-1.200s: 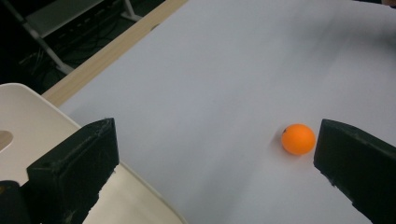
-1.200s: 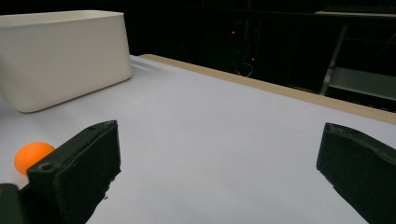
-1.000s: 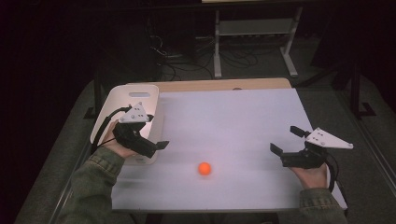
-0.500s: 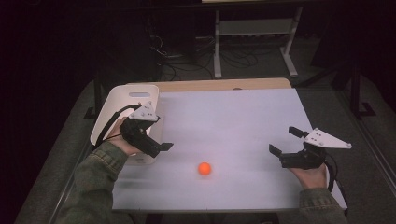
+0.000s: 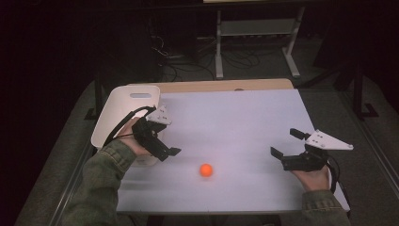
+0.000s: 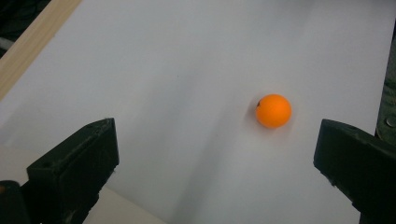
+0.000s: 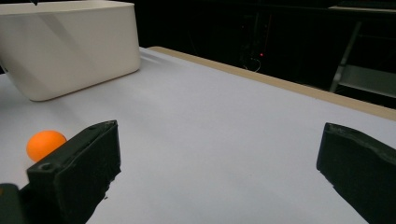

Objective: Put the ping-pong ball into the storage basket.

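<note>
Over the left part of the table, the left gripper [image 5: 165, 141] was held with its two blocky black jaws spread wide, gripping nothing and touching nothing. Seen along those jaws in the left gripper view, the orange ball [image 6: 273, 110] lay on the surface between them and beyond their tips, nearer the jaw on that view's right. The ball was small, round and matte, with a tiny dark mark on its side. It rested on the white sheet [image 5: 235, 117], smooth and flat, toward the near edge and a little left of the middle.

Near the right edge, the right gripper [image 5: 286, 143] was likewise wide open and empty, a grey three-cornered plate on top and a cable trailing from it. A hand [image 5: 311, 176] in an olive sleeve held it from below.

Behind the left gripper stood a white bin [image 5: 123, 110], at the left edge of the sheet, smooth-walled with rounded corners and a slot handle in its far wall. A strip of pale wood [image 5: 226, 85] showed along the far edge of the table.
</note>
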The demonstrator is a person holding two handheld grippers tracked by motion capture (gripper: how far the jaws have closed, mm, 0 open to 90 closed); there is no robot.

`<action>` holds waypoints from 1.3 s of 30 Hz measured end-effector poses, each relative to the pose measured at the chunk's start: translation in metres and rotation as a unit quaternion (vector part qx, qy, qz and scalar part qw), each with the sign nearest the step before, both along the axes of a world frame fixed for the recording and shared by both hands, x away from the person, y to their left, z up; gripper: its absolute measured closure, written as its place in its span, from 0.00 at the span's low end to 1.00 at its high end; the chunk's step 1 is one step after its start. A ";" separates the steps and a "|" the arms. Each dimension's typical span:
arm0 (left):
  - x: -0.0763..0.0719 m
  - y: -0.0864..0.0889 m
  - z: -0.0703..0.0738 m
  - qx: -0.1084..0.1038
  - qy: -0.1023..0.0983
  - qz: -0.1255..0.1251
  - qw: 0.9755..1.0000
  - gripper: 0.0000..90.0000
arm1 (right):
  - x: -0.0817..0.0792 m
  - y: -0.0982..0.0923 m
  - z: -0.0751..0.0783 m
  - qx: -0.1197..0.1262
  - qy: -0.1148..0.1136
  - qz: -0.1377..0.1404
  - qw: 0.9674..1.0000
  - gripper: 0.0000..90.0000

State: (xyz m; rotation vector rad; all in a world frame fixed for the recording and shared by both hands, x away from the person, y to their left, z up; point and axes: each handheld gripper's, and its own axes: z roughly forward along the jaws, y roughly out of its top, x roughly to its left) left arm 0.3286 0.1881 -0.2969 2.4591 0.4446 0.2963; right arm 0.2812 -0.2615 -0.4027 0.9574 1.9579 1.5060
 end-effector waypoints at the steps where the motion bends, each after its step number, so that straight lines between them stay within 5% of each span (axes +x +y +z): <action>1: 0.000 -0.001 0.000 0.002 0.001 -0.001 1.000 0.00 | 0.000 0.000 0.000 0.000 0.000 0.000 1.000 0.00; 18: 0.002 -0.024 -0.014 0.034 0.018 -0.033 0.999 0.00 | 0.000 0.000 0.000 -0.004 -0.001 0.004 1.000 0.00; 39: 0.001 -0.052 -0.036 0.082 0.049 -0.062 0.994 0.00 | -0.002 0.000 0.001 -0.003 -0.004 0.006 1.000 0.00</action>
